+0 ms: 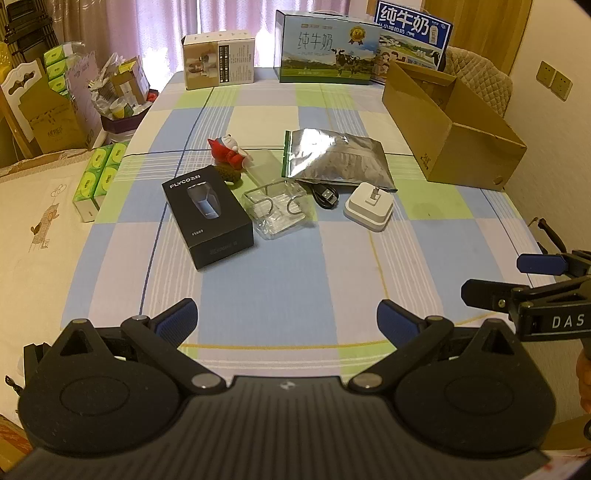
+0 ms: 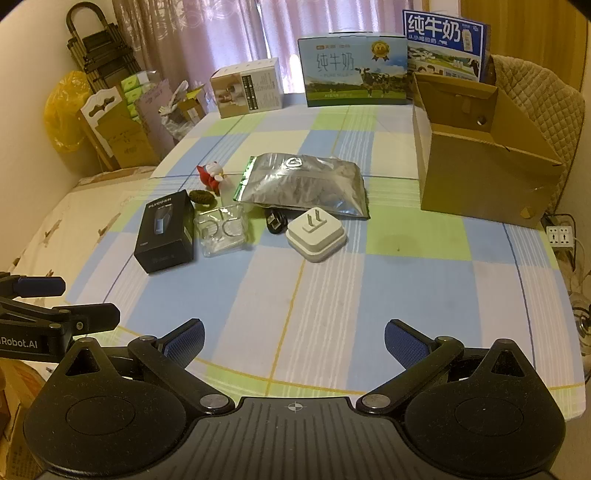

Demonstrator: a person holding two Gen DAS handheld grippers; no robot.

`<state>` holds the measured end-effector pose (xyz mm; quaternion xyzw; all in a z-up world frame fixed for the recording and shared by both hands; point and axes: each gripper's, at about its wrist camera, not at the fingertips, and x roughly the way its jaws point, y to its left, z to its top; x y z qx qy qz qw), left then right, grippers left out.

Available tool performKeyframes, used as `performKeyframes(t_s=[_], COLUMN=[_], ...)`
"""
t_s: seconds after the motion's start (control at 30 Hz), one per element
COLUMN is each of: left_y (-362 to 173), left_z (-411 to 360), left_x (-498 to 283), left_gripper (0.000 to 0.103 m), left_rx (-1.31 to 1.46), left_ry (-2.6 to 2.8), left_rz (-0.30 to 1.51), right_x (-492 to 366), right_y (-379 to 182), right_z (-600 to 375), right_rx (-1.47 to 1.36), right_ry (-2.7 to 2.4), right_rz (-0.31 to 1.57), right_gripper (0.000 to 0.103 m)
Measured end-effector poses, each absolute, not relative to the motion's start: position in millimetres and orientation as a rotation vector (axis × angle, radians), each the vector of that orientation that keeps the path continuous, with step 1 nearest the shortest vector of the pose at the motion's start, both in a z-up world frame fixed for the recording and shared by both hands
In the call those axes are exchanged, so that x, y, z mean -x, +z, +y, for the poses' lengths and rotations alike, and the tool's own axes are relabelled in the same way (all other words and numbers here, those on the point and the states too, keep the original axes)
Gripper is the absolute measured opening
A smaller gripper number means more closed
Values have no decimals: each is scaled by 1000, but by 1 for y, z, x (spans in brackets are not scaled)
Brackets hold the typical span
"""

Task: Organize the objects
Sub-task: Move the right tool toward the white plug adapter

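I hold my left tongs (image 1: 286, 317) and right tongs (image 2: 294, 338) spread wide and empty above the checked worktop (image 2: 406, 280); the black shaver box (image 1: 208, 216), silver foil pouch (image 1: 334, 157) and white plug adapter (image 2: 316, 233) lie clustered mid-worktop, probably bound for the open brown cardboard box (image 2: 480, 177) at the right.

My black box (image 1: 208, 217), lying left of centre, reads "FLYCO" and "FS889". The far green carton (image 1: 327, 48) says "纯牛奶" and "PURE MILK"; the blue carton (image 1: 413, 26) to its right says "纯牛奶". My right gripper (image 1: 532, 277) carries "DAS", my left gripper (image 2: 59, 301) "Robot.AI".
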<state>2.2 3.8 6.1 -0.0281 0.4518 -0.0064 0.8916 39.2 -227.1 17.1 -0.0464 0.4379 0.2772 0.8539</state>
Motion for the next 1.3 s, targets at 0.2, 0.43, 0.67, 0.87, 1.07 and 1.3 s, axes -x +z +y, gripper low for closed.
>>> performKeyframes(t_s=[0.2, 0.43, 0.67, 0.87, 1.07, 1.3], left_y=[8, 4, 2, 3, 2, -2], left_z=[6, 9, 11, 13, 15, 18], left_x=[-10, -16, -22, -28, -36, -47], left_gripper=[102, 102, 102, 102, 102, 102], left_rx=[64, 71, 79, 85, 94, 104], left_ry=[-8, 1, 19, 34, 54, 81], left_rz=[943, 944, 948, 945, 951, 962], right_x=[-45, -52, -60, -69, -80, -97], right_y=[17, 15, 14, 14, 11, 7], right_z=[-223, -218, -214, -210, -206, -204], right_rx=[103, 109, 116, 123, 127, 136], right_ry=[590, 599, 615, 630, 651, 684], right_rz=[924, 925, 927, 924, 929, 921], right_gripper=[101, 101, 101, 101, 101, 101])
